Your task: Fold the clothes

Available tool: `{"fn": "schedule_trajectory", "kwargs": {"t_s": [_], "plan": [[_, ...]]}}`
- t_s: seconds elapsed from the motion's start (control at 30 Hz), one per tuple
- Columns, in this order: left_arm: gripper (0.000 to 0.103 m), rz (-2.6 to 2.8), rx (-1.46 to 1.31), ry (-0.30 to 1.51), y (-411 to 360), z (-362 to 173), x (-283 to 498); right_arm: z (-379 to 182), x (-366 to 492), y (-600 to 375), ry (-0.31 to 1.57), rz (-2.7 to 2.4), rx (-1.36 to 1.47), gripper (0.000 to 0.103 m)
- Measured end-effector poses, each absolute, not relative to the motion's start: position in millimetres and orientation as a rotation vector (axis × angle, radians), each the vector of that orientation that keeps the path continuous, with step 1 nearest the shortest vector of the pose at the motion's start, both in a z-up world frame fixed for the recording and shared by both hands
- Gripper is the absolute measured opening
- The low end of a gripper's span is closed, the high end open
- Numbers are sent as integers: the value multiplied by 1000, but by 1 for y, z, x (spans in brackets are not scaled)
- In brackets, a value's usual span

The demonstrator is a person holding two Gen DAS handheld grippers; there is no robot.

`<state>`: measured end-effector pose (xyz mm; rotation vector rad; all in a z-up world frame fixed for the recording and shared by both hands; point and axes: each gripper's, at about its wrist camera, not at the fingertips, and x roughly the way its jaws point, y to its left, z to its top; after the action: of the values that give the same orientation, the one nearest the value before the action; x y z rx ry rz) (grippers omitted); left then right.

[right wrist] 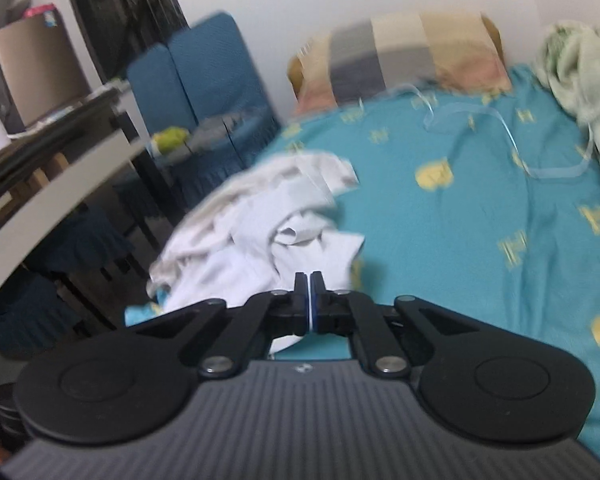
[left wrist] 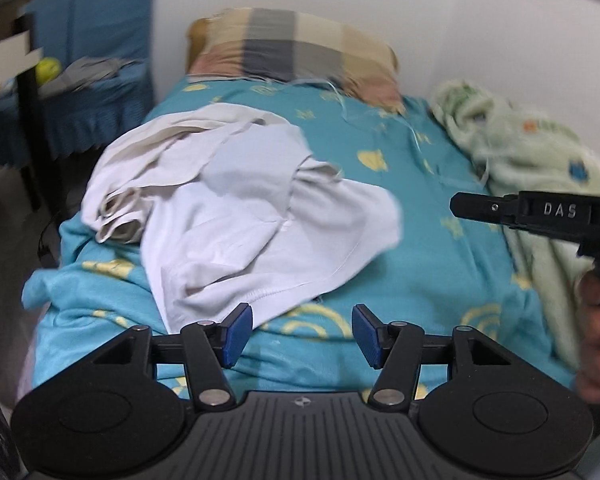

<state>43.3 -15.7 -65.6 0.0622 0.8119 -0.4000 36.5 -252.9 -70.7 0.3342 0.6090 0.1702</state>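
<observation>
While the white clothes [left wrist: 236, 208] lie crumpled on the bed's [left wrist: 420, 200] left side, L gripper [left wrist: 302, 332] hangs wide open, empty, just short of the near hem, R gripper [right wrist: 309, 300] fully closed, pinching nothing visible, farther off.

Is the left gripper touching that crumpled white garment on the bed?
Apart. The left wrist view shows the left gripper open, teal bedsheet visible between it and the crumpled white garment's hem.

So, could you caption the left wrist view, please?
Open left gripper hovers by crumpled white garment on teal bedsheet.
</observation>
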Motion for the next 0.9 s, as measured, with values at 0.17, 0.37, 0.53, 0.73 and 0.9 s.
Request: {"fn": "schedule_trajectory", "kwargs": {"t_s": [0.17, 0.37, 0.53, 0.73, 0.9], "plan": [[58, -333, 150, 853, -26, -83, 50, -84, 27, -258, 657, 132, 352, 7], [58, -245, 244, 866, -33, -100, 66, -75, 23, -239, 642, 112, 254, 14], [58, -204, 286, 871, -39, -113, 81, -66, 23, -236, 627, 103, 249, 73], [55, -187, 268, 871, -39, -121, 95, -57, 27, -235, 622, 95, 266, 75], [36, -169, 238, 876, -35, -123, 100, -72, 37, -234, 697, 94, 276, 75]]}}
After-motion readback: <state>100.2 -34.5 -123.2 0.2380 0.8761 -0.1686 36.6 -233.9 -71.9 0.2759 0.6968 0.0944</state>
